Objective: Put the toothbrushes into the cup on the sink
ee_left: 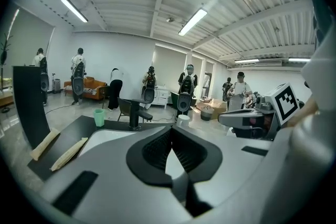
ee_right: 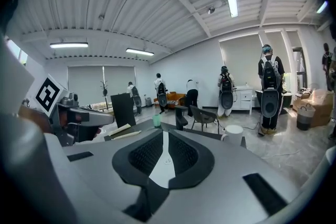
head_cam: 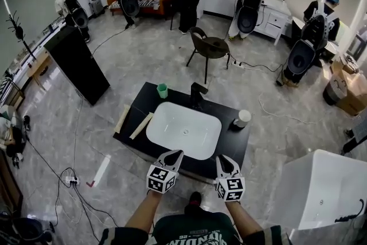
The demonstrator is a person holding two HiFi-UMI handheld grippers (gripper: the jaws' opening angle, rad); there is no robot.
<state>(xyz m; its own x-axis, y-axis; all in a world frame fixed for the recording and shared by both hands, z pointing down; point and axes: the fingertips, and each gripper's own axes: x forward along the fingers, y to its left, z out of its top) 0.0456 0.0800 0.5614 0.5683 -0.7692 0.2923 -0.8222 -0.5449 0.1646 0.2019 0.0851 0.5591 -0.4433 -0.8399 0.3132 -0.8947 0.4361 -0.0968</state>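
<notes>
2 toothbrushes point(head_cam: 141, 125), pale slim sticks that may have been in paper sleeves, lay flat on the black surface point(head_cam: 229, 143) to the left of the white sink point(head_cam: 172, 107), roughly parallel and just apart from each other. The green cup point(head_cam: 163, 90) stood upright toward the upper left of the surface, beside the tap point(head_cam: 198, 92) and apart from both brushes. The left hand-held gripper point(head_cam: 176, 154) and the right hand-held gripper point(head_cam: 223, 159) hovered low in the frame over the bottom edge of the surface, each clenched with its jaws together on nothing. The brushes looked light and stiff along their length, but lying flat they offered little to pinch. A grasp across the narrow width near the middle would likely keep 1 level, and a tilt would be needed to drop it in end first. The cup looked light enough to tip if knocked.
</notes>
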